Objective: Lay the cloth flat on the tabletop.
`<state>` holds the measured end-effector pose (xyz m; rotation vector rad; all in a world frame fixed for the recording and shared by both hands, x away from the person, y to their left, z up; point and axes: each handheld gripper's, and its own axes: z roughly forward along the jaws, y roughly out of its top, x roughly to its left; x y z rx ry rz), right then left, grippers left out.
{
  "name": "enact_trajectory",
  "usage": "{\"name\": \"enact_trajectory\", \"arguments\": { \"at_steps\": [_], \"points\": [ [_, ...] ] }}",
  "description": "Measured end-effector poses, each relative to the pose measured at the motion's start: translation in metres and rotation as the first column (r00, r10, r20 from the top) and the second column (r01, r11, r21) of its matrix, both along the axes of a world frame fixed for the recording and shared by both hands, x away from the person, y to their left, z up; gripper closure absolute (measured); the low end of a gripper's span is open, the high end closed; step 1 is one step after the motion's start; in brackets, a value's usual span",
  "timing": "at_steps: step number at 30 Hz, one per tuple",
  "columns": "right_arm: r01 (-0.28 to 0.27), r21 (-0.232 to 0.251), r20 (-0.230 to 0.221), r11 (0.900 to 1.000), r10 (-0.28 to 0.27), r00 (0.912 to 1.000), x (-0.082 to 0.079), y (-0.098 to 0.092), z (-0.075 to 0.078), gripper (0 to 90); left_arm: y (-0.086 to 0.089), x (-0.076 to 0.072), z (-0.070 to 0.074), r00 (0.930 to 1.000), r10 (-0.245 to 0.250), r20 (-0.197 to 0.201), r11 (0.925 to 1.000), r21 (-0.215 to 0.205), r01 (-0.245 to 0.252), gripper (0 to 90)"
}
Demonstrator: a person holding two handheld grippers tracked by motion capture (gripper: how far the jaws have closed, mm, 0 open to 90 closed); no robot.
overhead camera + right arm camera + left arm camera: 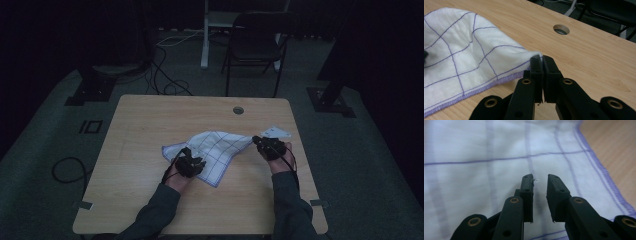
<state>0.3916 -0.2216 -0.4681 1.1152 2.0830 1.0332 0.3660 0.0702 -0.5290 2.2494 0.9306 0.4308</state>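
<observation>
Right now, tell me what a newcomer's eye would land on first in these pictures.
The white cloth with purple grid lines stands out, lying rumpled in the middle of the pale wooden table in a dim room. The right gripper is pinched shut on one corner of the cloth, lifting that edge off the wood. The left gripper hangs over the cloth's near side, jaws slightly apart with nothing between them.

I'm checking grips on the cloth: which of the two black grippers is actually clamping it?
The right gripper: its jaws pinch a corner of the white, purple-checked cloth. The left gripper hangs open above it.
</observation>
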Motion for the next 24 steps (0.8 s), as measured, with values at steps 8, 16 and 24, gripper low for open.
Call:
{"name": "enact_trajectory", "arguments": {
  "at_steps": [8, 16, 24],
  "points": [
    [0.006, 0.005, -0.005, 1.0, -0.006, 1.0, -0.002, -0.004, -0.002, 88.7, 0.001, -0.011, -0.004, 0.9998, -0.015, -0.014, 0.9999, 0.005, 0.015, 80.0],
    [0.002, 0.005, -0.015, 1.0, -0.001, 0.9999, -0.015, -0.011, -0.009, 88.6, 0.024, -0.03, -0.005, 0.9998, -0.008, -0.02, 0.9999, -0.007, 0.008, 81.4],
    [-0.051, 0.005, -0.032, 0.999, 0.051, 0.9982, -0.036, -0.007, -0.019, 87.0, 0.054, -0.044, -0.003, 0.9997, 0.019, -0.015, 0.9995, 0.027, -0.019, 81.8]
  ]
}}
